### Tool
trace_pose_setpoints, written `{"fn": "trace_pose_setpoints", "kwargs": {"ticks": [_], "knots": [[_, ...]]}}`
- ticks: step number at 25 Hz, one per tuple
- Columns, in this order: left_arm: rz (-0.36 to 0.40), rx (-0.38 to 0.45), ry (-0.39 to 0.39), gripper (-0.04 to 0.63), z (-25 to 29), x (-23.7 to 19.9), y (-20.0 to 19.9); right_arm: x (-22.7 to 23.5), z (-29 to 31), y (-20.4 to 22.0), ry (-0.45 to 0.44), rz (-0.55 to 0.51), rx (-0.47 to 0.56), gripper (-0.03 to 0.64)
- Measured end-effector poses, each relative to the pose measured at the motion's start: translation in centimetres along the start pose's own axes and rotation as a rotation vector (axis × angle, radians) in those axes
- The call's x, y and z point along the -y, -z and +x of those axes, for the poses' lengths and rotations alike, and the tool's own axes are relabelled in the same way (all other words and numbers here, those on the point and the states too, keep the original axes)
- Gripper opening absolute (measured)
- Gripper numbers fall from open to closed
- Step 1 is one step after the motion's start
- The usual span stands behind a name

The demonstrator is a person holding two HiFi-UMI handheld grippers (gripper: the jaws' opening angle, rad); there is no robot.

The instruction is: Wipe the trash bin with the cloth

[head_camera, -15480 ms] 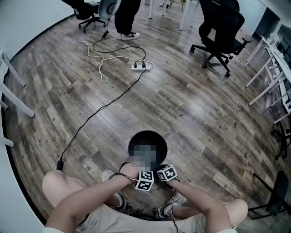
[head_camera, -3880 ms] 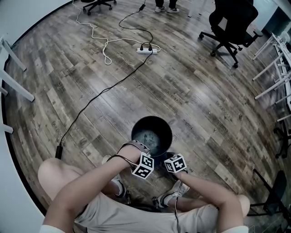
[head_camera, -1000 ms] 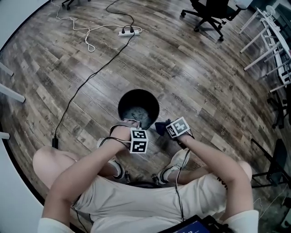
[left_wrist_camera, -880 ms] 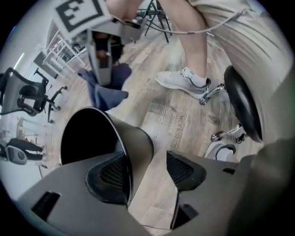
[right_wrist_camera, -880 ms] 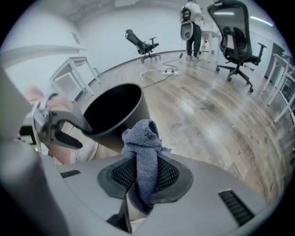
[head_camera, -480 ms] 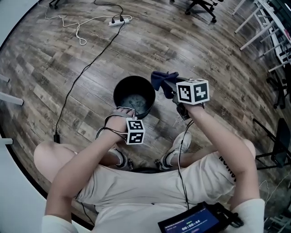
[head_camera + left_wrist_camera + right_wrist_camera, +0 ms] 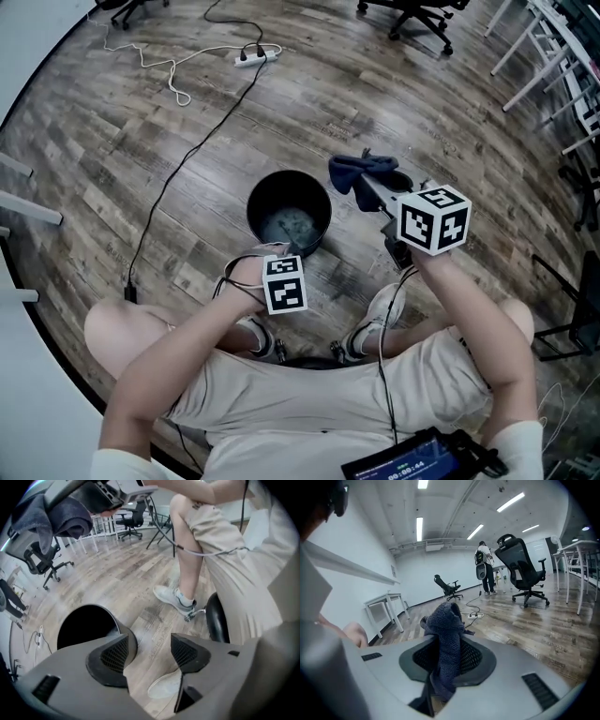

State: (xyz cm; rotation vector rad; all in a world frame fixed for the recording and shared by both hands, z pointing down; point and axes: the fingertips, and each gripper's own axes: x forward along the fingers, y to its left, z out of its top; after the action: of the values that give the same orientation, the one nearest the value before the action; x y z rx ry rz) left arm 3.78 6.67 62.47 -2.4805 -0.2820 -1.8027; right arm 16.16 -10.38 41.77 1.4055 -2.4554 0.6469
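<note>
Cloth (image 7: 444, 620) — right gripper view alone shows right tongs (image 7: 447, 660) clamping it.

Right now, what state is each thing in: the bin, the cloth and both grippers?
trash bin: upright, open-topped, not gripped.
cloth: pinched in the right gripper, held off the bin.
right gripper: shut on the cloth, raised.
left gripper: open, empty, low near the bin.

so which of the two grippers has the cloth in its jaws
The right gripper: its jaws pinch the dark blue cloth. The left gripper has its jaws apart, with nothing between them.
</note>
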Motion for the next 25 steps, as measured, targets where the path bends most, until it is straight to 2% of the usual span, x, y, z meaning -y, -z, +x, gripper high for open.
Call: {"fn": "trace_pose_setpoints", "kwargs": {"ticks": [3,5,7,10,14,16,17,20,25], "knots": [[-0.016,0.136,-0.026,0.282,-3.0,-0.2,-2.7,-0.5,-2.0,-1.7,0.006,0.019,0.068,0.081],[-0.048,0.244,-0.093,0.282,-5.6,-2.1,-4.3,-0.5,-3.2,-3.0,0.023,0.011,0.115,0.081],[-0.114,0.357,-0.175,0.281,-8.6,-5.0,-5.0,-0.6,-3.6,-4.4,0.036,0.001,0.162,0.081],[-0.265,0.541,-0.247,0.253,-13.2,-8.5,-5.0,-0.7,-3.9,-5.3,0.058,-0.023,0.223,0.081],[-0.579,0.927,-0.288,0.19,-21.6,-12.5,-3.9,-0.8,-4.4,-6.6,0.084,-0.079,0.316,0.081],[-0.7,1.092,-0.331,0.097,-24.9,-13.8,-1.7,-1.3,-4.1,-6.5,0.075,-0.101,0.334,0.081],[-0.732,1.142,-0.349,0.057,-25.9,-14.4,-0.7,-1.4,-3.9,-6.4,0.071,-0.101,0.337,0.081],[-0.783,1.213,-0.355,0.011,-26.5,-16.1,1.4,-1.5,-3.5,-5.8,0.063,-0.063,0.332,0.081],[-0.947,1.217,-0.275,0.011,-24.2,-17.9,3.6,-1.3,-2.4,-4.5,0.058,0.034,0.258,0.081]]}}
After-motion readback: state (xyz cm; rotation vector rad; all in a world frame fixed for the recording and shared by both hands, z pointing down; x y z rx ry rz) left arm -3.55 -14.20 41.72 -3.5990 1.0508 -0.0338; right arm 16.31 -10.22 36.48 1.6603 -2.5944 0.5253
